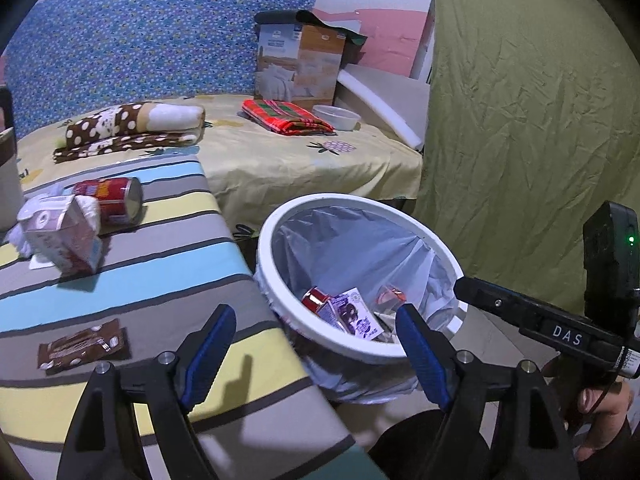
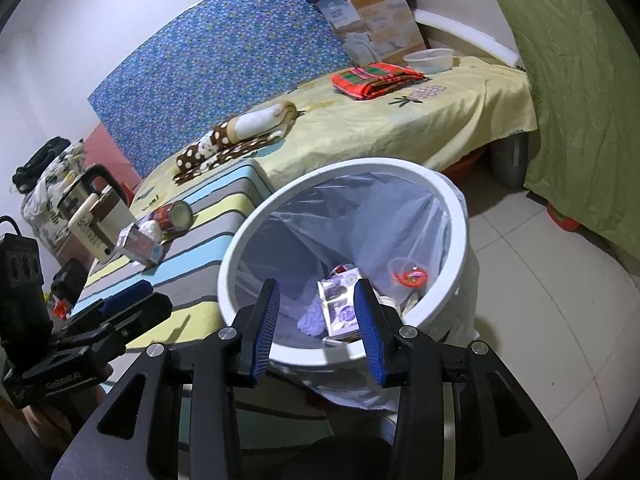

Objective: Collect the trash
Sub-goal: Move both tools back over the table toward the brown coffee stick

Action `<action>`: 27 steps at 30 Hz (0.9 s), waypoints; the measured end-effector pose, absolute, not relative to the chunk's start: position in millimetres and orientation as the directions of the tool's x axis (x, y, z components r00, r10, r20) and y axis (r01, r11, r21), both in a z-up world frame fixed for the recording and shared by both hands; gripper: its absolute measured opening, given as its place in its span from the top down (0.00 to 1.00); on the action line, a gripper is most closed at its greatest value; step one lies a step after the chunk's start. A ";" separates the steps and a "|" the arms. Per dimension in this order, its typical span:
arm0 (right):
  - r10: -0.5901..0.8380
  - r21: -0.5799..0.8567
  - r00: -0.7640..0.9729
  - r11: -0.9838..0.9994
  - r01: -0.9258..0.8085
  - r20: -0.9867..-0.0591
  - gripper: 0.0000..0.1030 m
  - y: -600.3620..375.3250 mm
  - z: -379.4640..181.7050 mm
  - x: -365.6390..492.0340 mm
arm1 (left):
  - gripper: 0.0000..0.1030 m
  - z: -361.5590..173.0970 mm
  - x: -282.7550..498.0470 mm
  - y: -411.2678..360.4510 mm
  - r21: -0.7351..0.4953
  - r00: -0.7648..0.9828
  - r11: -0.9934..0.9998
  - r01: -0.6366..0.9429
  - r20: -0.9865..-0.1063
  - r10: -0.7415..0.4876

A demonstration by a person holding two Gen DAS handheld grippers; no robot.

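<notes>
A white bin (image 1: 440,248) with a clear liner stands beside the striped table (image 1: 160,288). In it lie a purple packet (image 1: 356,312), a red can (image 1: 314,298) and a clear cup (image 2: 408,274). My right gripper (image 2: 318,286) hangs open over the bin (image 2: 456,208) with nothing between its pads; the purple packet (image 2: 340,312) lies below it. My left gripper (image 1: 316,310) is wide open and empty, straddling the table edge and the bin rim. On the table lie a brown wrapper (image 1: 84,346), a small carton (image 1: 64,236), a red can (image 1: 116,200) and white tissue (image 1: 90,206).
Behind the table is a bed with a yellow sheet (image 1: 280,160), folded blankets (image 1: 132,128), a red cloth (image 1: 288,116), a plastic bowl (image 1: 336,116) and a cardboard box (image 1: 300,64). Green fabric (image 1: 520,120) hangs at the right. A kettle (image 2: 92,200) stands at the table's far end. Tiled floor (image 2: 540,300) lies right of the bin.
</notes>
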State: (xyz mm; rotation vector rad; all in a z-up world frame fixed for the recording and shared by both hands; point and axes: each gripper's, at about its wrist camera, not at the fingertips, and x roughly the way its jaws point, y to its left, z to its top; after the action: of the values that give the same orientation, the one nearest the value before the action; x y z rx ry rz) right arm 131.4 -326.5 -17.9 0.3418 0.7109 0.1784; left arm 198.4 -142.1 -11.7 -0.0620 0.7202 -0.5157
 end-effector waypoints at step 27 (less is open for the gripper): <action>0.381 0.324 0.720 0.919 -0.225 -0.580 0.60 -257.9 -1.0 112.3 | 0.29 4.1 148.9 -61.4 -0.212 0.729 0.941 0.264 -0.595 -0.338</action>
State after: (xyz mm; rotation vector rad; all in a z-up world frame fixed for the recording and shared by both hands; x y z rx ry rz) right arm 112.3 -257.9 -1.0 0.2377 0.6908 0.3386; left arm 148.9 -61.4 4.1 -0.1152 0.6770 -0.3324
